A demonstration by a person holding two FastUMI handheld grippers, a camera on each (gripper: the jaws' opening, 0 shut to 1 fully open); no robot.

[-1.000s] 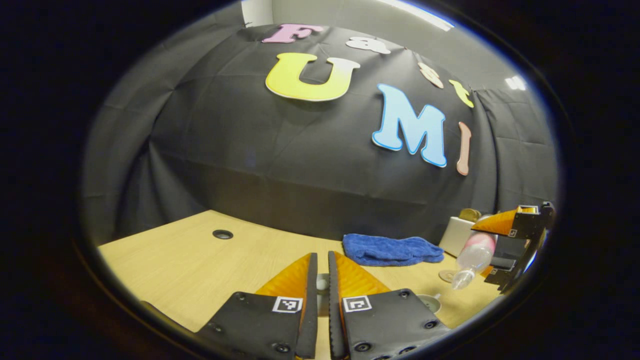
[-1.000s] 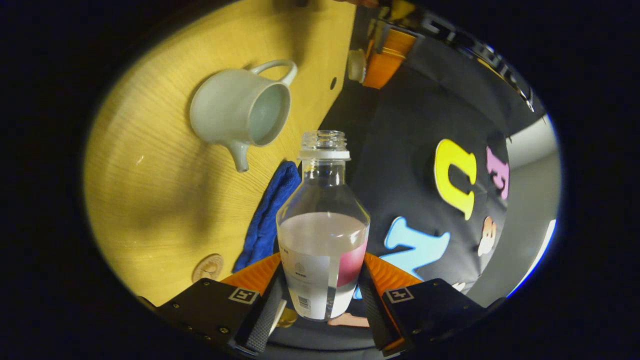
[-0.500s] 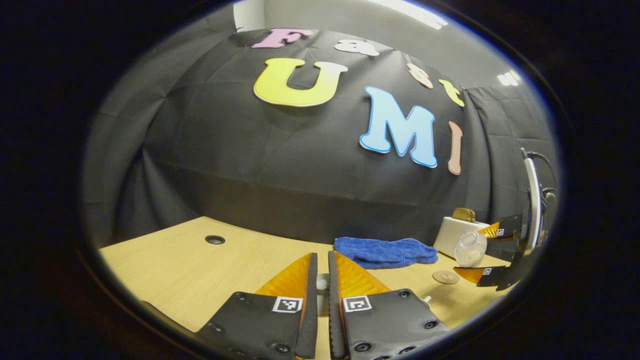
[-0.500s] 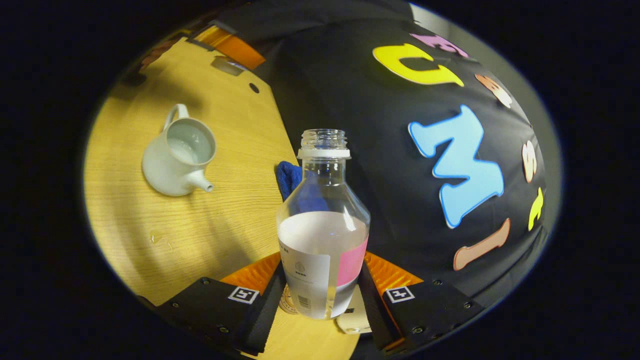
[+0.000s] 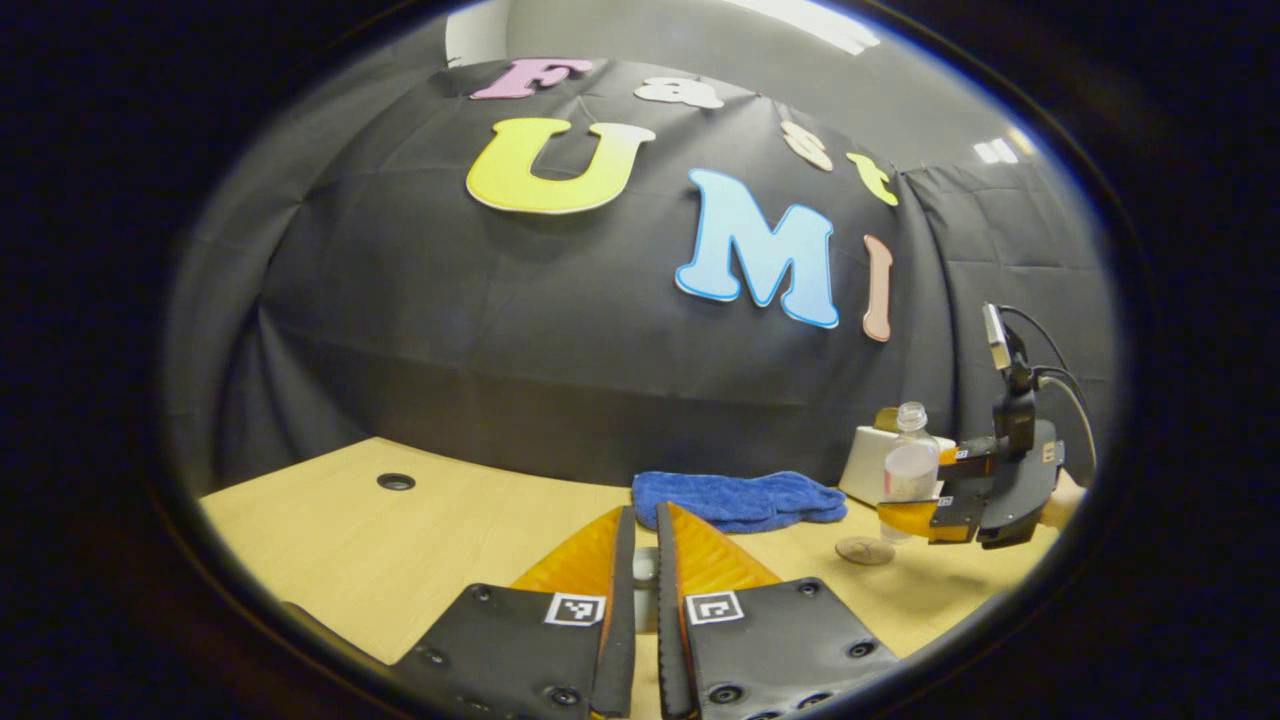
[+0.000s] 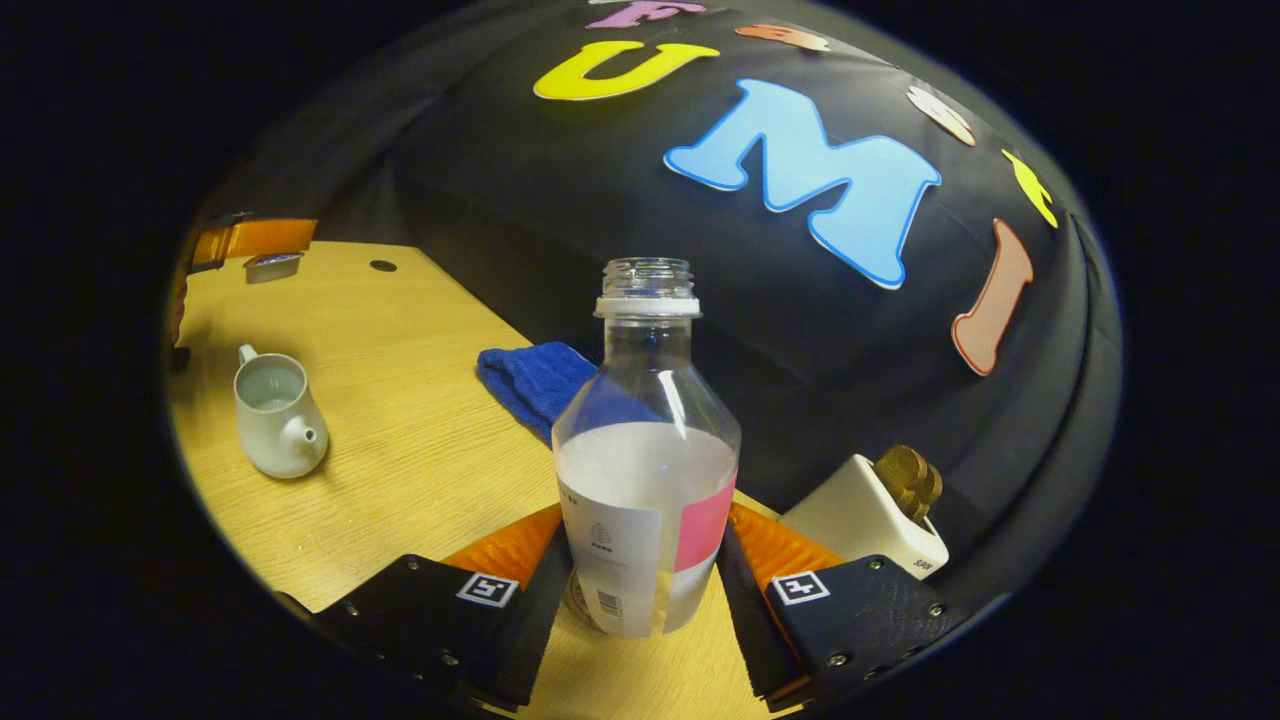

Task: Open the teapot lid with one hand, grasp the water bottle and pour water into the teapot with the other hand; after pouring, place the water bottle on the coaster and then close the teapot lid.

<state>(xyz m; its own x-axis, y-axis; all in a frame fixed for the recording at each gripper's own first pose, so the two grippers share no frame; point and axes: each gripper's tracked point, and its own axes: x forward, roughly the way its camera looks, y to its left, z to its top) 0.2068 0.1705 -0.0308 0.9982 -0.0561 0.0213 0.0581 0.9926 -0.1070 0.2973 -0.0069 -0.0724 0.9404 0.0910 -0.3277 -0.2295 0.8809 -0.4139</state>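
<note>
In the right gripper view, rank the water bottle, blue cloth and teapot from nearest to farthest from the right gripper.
1. Water bottle, clamped between the right gripper fingers.
2. Blue cloth, behind the bottle, slightly left.
3. Teapot, far left on the table, lid off.

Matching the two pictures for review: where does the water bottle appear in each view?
Left gripper view: water bottle far right, upright, held beside the coaster.
Right gripper view: water bottle centre, between that tool's fingers.
Shared landmark: blue towel by the booth wall.
</note>
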